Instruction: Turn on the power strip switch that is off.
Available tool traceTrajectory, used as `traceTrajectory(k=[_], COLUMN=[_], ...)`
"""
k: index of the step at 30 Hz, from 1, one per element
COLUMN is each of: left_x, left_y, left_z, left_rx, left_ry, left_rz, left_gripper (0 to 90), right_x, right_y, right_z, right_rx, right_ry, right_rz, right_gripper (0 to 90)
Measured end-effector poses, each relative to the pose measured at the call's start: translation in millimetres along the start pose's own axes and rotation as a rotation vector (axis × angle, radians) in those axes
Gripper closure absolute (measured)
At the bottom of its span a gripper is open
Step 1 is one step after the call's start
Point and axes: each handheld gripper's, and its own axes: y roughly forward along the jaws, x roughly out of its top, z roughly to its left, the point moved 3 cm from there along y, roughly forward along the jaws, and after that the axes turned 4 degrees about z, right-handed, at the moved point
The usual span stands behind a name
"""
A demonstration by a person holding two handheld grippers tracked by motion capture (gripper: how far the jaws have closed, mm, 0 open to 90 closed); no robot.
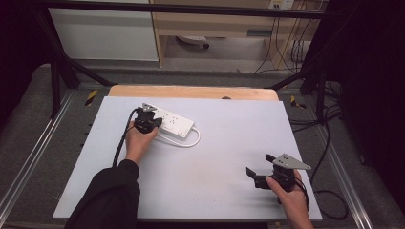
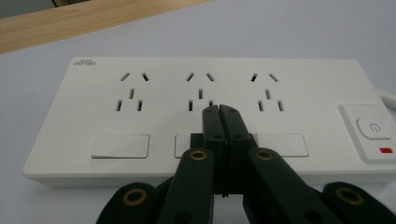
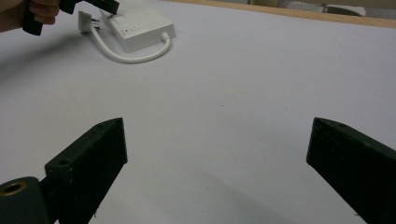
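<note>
Over power strip (image 2: 205,107), closed left gripper (image 2: 219,108)

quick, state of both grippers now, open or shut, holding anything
left gripper: shut, empty, over the power strip.
right gripper: open, empty.

We count one white power strip (image 1: 173,122) at 10 o'clock on the table, with three socket groups (image 2: 201,91), one switch (image 2: 373,128) and one cable (image 1: 188,140). Two grippers: left gripper (image 1: 154,120) at 10, right gripper (image 1: 257,172) at 4.
</note>
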Motion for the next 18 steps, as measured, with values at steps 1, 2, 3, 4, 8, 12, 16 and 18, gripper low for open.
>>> traceTrajectory(k=[1, 2, 3, 4, 8, 12, 16, 18], left_x=[-0.2, -0.5, -1.0, -1.4, -0.7, -1.5, -1.5, -1.6], left_y=[0.2, 0.2, 0.5, 1.3, 2.5, 2.7, 2.5, 2.5], left_z=[0.0, 0.2, 0.4, -0.4, -4.4, -3.6, -3.8, -3.8], left_rx=[-0.002, -0.003, -0.006, -0.017, -0.006, -0.013, -0.011, -0.011], left_ry=[-0.004, -0.006, -0.007, -0.008, 0.017, 0.007, 0.000, 0.000], left_rz=[-0.004, -0.007, 0.003, -0.007, -0.008, -0.019, -0.018, -0.021], left_gripper=[89.9, 89.9, 90.0, 90.0, 90.0, 90.0, 90.0, 90.0], right_x=[-0.1, -0.1, -0.1, -0.1, 0.0, 0.0, 0.1, 0.5], right_y=[0.2, 0.2, 0.2, 0.2, 0.4, 0.3, 0.7, 0.6], right_z=[0.0, 0.0, 0.2, 0.2, 0.5, 0.4, 0.2, 0.2], right_rx=[-0.001, -0.001, 0.000, 0.000, 0.000, 0.000, 0.001, 0.000], right_ry=[-0.001, -0.001, -0.002, -0.002, -0.001, -0.003, 0.001, 0.001], right_rz=[-0.001, -0.001, 0.001, 0.001, 0.001, 0.000, 0.000, -0.003], right_gripper=[5.6, 5.6, 5.6, 5.6, 5.6, 5.6, 5.6, 5.6])
